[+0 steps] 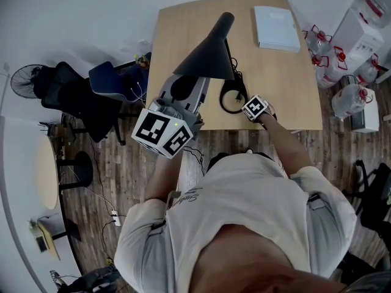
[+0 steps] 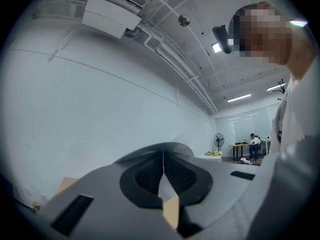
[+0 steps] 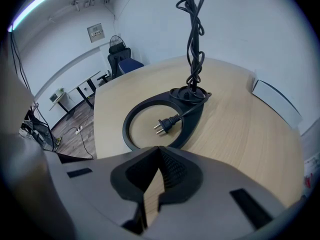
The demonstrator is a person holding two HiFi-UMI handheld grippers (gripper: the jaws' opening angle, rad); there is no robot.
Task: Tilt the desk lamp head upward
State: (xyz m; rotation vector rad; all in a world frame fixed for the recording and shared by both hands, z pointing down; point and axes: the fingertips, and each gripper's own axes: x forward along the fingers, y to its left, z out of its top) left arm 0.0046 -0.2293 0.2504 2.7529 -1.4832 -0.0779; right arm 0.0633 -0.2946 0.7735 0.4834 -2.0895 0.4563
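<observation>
Tongs at left (image 1: 185,91): left of centre, raised by the shade's lower rim, jaws together on nothing. Best to push up from beneath, slowly.
Lamp head (image 1: 208,50): black cone, upper centre, over the desk (image 1: 275,78).
Tongs at right (image 3: 159,150): right of centre, jaws closed and empty, well placed to steady the ring base (image 3: 196,115).

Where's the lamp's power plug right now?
In the right gripper view, the plug lies on the desk inside the ring-shaped lamp base, just ahead of the right gripper.

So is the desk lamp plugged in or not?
Unplugged: the plug lies loose on the desk inside the lamp's ring base, prongs bare.
</observation>
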